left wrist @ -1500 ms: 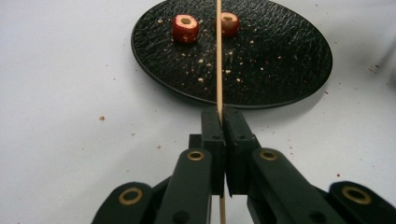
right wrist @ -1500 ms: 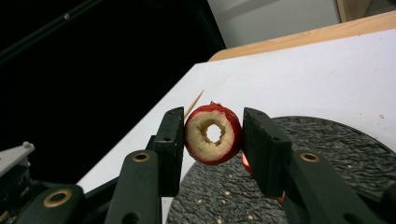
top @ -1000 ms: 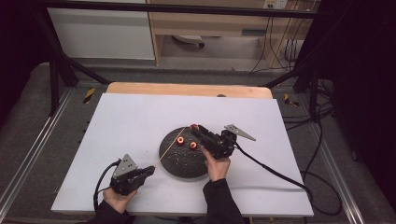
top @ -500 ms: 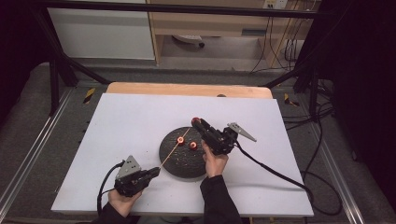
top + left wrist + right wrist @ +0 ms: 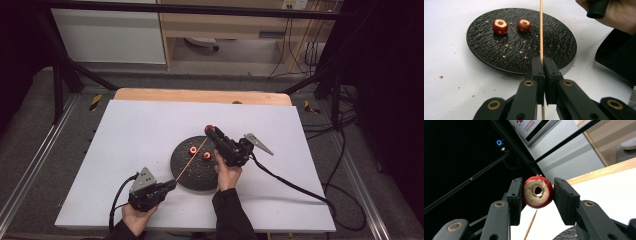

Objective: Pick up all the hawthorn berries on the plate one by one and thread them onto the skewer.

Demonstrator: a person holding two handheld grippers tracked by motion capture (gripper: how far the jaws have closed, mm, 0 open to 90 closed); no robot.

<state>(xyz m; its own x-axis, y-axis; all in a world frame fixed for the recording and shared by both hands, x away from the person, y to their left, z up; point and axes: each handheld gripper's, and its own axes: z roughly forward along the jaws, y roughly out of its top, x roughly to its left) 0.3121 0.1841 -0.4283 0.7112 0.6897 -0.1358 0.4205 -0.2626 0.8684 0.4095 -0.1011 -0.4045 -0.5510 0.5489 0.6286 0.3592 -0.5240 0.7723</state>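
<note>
A round black plate [image 5: 197, 172] [image 5: 559, 42] lies on the white table and carries two cored red fruit pieces [image 5: 193, 150] [image 5: 500, 26], [image 5: 206, 155] [image 5: 524, 25]. My left gripper [image 5: 170, 184] [image 5: 542, 62], at the plate's near left edge, is shut on a thin wooden skewer [image 5: 189, 161] [image 5: 541, 30] that slants up over the plate. My right gripper [image 5: 210, 130] [image 5: 537, 195] hovers above the plate's far right side, shut on a third red fruit piece [image 5: 209, 128] [image 5: 538, 192] with a hole through its middle. The skewer's tip [image 5: 530, 225] shows just below that piece.
The white sheet [image 5: 125, 135] covers a wooden table top [image 5: 200, 96]. Crumbs [image 5: 441, 76] lie on the plate and beside it. Black cables [image 5: 295, 187] trail from the grippers across the table's right side. Metal frame bars [image 5: 65, 75] stand behind the table.
The left gripper has shifted right toward the plate's edge with the skewer, whose tip now reaches up toward the fruit piece in the right gripper. The right gripper has kept still.
</note>
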